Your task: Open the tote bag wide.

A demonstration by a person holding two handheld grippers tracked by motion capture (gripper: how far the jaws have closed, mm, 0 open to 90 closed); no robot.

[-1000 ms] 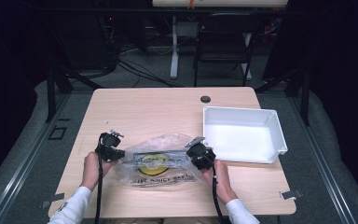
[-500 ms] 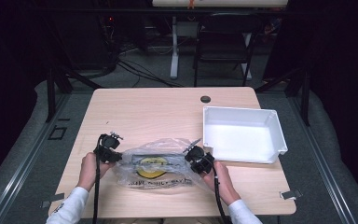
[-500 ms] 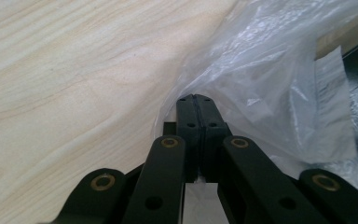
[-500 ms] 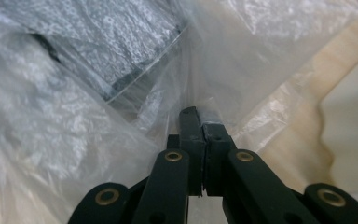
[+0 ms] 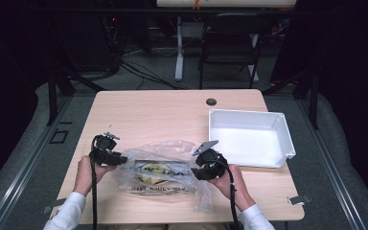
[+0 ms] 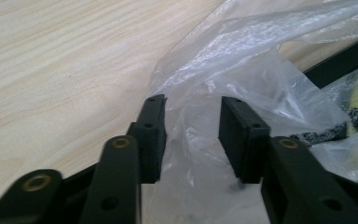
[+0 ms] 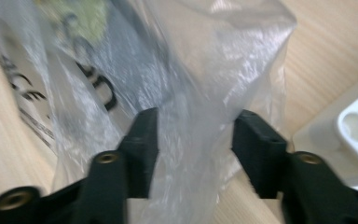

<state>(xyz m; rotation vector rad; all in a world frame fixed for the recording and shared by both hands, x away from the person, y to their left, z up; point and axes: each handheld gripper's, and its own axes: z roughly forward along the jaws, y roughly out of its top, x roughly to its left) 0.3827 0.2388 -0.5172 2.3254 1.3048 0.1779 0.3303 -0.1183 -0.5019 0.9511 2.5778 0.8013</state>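
A clear plastic bag (image 5: 160,172) with yellow and black print lies at the front middle of the wooden table (image 5: 163,115). My left gripper (image 5: 119,158) is at the bag's left end and my right gripper (image 5: 197,170) at its right end. In the left gripper view the left gripper (image 6: 193,135) stands open, and crumpled bag film (image 6: 242,60) lies between its jaws. The right gripper (image 7: 198,149) is also open in its own view, with the bag's film (image 7: 191,60) running up through the gap. The print (image 7: 81,18) shows blurred behind it.
A white empty tray (image 5: 273,151) stands at the right of the table, close to my right gripper, and its corner (image 7: 354,126) appears in the right gripper view. A small black round cap (image 5: 211,101) sits near the far edge. A chair (image 5: 230,43) and cables stand beyond the table.
Both grippers and the bag have shifted a little toward the near edge. The bag's right corner now trails lower toward the front.
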